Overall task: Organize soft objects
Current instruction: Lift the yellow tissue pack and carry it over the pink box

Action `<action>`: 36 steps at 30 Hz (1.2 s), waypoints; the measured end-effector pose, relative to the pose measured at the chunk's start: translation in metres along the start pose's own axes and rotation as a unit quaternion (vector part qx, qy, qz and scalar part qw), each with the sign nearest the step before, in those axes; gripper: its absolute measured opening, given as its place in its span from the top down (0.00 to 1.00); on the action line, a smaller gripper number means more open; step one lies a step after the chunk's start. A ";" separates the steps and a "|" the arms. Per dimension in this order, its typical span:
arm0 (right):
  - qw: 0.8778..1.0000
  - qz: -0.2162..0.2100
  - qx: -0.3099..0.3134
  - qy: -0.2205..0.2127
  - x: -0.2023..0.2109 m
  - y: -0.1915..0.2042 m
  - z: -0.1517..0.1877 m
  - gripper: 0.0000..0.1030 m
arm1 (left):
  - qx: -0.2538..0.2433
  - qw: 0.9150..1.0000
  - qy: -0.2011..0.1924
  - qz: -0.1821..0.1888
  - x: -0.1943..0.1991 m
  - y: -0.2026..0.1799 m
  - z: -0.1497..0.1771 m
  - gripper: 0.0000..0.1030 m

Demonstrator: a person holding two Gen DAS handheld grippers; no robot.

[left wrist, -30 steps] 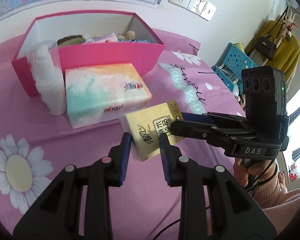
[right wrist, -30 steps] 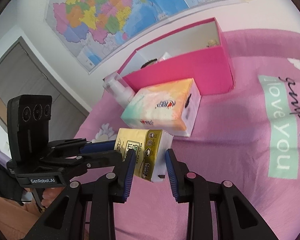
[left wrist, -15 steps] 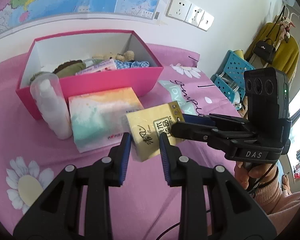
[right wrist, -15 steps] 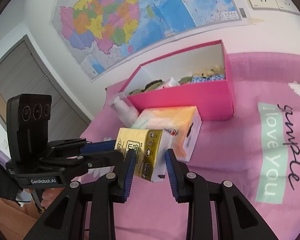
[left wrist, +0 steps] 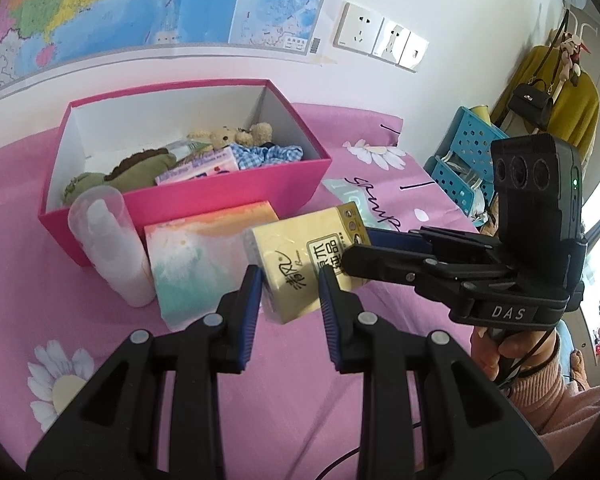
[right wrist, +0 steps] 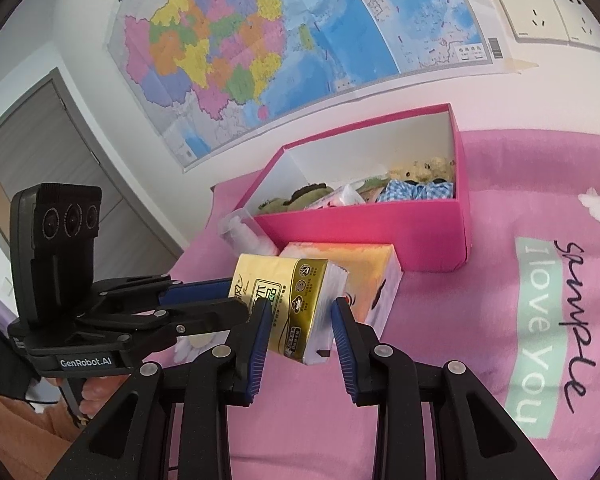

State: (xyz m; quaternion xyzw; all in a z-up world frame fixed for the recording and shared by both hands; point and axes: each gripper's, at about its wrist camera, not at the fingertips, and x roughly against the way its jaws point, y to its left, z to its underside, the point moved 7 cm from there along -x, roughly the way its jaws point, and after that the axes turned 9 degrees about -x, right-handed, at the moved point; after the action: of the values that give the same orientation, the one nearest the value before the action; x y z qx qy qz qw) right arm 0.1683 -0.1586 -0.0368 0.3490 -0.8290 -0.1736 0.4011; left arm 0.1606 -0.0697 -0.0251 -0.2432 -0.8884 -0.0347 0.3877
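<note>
both tongs (left wrist: 288, 280) (right wrist: 300, 316) clamp yellow tissue pack (left wrist: 300, 256), aloft

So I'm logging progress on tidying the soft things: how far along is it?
Done: plush toys and a small pack already lie in the pink box. In hand: both the left gripper and right gripper clamp the yellow tissue pack, lifted off the bed. Left: the pastel tissue pack in front of the box.

- A pink flowered bedcover (left wrist: 40, 264) is carrying everything.
- A pink box (left wrist: 224, 196) is sitting on it.
- A pastel tissue pack (left wrist: 188, 264) is lying just in front of the box.
- A clear-capped bottle (left wrist: 112, 248) is standing beside the pack, possibly touching the box.
</note>
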 end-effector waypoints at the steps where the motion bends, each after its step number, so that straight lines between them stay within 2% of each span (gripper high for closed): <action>1: 1.000 0.000 0.000 0.000 0.000 0.000 0.000 0.69 | -0.001 1.000 -0.001 -0.001 0.000 0.000 -0.001 0.71; 19: 1.000 -0.004 0.015 -0.025 -0.010 -0.002 -0.045 0.69 | -0.002 1.000 -0.014 -0.023 -0.008 0.020 -0.040 0.71; 36: 0.999 0.000 0.016 -0.032 -0.019 -0.008 -0.068 0.69 | -0.010 0.999 -0.019 -0.044 -0.019 0.031 -0.067 0.71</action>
State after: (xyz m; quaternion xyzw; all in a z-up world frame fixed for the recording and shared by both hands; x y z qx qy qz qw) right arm 0.2337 -0.1510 -0.0097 0.3498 -0.8440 -0.1709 0.3690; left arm 0.2310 -0.0667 0.0046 -0.2089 -0.9049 -0.0563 0.3666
